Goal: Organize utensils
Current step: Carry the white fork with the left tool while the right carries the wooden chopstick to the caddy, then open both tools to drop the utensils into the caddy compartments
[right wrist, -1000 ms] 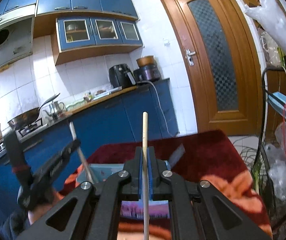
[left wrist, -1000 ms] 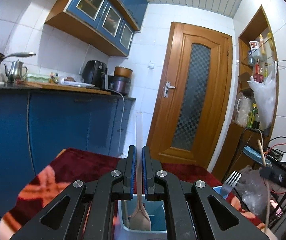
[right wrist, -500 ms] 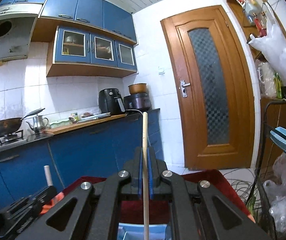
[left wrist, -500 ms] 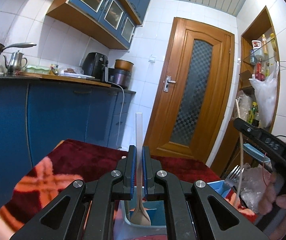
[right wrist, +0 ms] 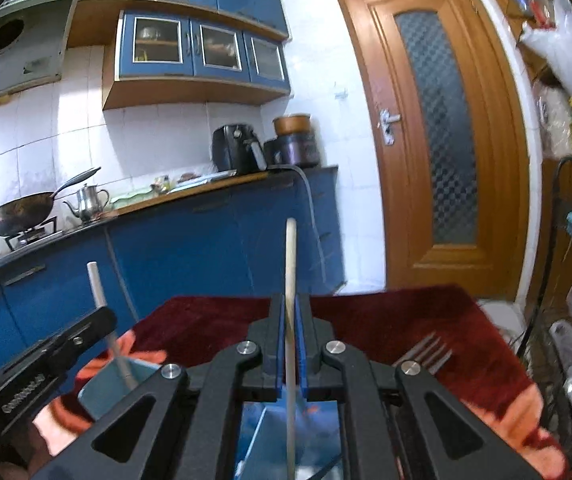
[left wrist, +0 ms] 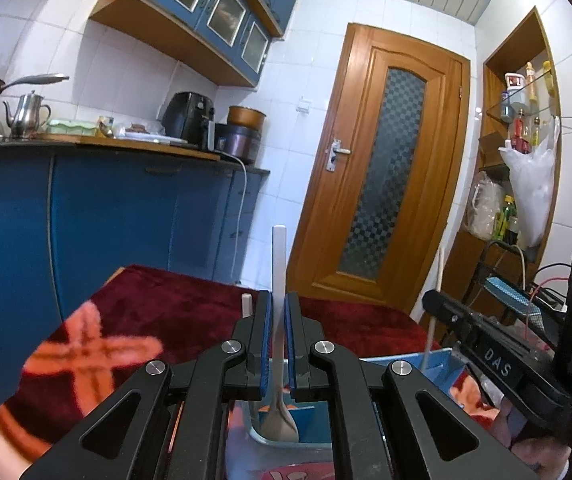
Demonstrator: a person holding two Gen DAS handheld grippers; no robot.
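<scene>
The worktop is covered by a soft red blanket. That is the first risk: the pale blue organizer bin stands on plush cloth, so a sideways knock from either tool could probably rock or slide it.

The left tongs are pressed onto the handle of a white spoon. The spoon stands upright with its bowl down inside the bin. If that grip lets go while the bowl is off the bottom, the tall handle will likely tip over the rim. It could lever the light bin with it.

The right tongs have just been opening. Their pads now stand slightly apart, with a wooden chopstick loose between them. The stick leans a little, and its lower end reaches toward a blue compartment. Whether the tip rests on anything I cannot tell. A thin, unguided stick may slant, catch a divider or drop outside onto the blanket.

A fork stands tines up just beside the right tongs. A careless pull back could snag it.
</scene>
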